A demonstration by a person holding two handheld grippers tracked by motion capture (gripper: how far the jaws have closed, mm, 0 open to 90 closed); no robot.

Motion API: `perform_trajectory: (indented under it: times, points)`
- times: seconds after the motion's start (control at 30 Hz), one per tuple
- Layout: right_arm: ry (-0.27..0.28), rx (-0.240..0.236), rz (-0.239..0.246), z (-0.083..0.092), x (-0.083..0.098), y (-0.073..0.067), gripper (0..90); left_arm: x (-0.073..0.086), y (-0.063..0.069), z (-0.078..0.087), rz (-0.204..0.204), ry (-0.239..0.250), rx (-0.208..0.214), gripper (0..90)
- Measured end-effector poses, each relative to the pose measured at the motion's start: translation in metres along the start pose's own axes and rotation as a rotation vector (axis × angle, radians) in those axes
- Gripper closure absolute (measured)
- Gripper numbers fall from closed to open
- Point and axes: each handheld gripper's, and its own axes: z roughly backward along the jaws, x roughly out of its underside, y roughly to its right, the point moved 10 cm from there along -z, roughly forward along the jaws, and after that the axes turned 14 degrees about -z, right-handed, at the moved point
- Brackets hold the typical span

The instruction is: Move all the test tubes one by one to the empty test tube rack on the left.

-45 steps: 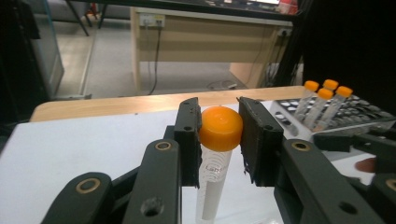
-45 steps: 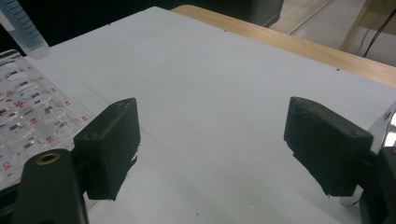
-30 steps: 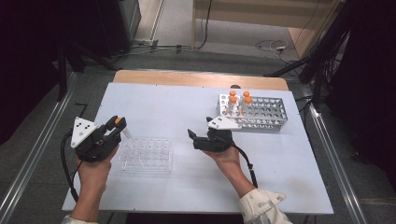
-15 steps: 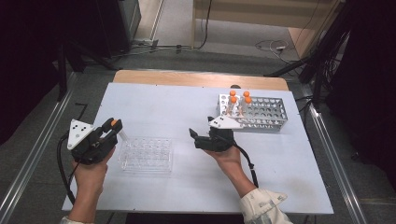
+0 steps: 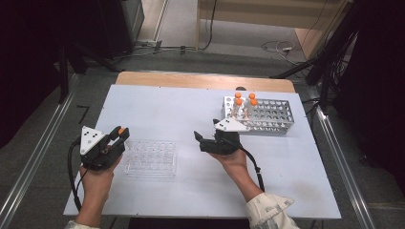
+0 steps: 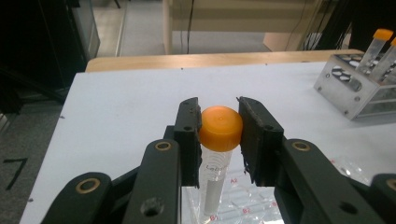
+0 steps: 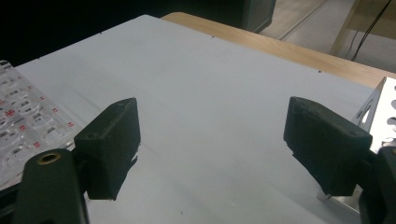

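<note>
Orange-capped tube (image 6: pixel 219 140) upright between the left gripper (image 6: pixel 219 128) jaws, cap pinched on both sides, lower end over the clear plastic rack (image 5: pixel 150 158) just below, right gripper (image 7: pixel 210 140) jaws spread wide over bare table (image 7: pixel 201 84), metal rack (image 5: pixel 267 114) just beyond

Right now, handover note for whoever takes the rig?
Left hand-held gripper: shut on an orange-capped tube, held upright beside the left end of the clear plastic rack.
Right hand-held gripper: open, holding nothing, between the clear rack and the metal rack.
Metal rack holds four orange-capped tubes at its left end.
Done: apparently one tube taken up. Left, probably: seat it in the clear rack, then move the others.
</note>
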Motion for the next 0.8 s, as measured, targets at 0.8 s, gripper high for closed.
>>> perform_trajectory:
  times: [0.8]
  points:
    - [-0.002,-0.001,-0.005,0.000,0.001,0.000,17.4,0.021,0.008,-0.010,-0.030,-0.048,0.009,70.0]
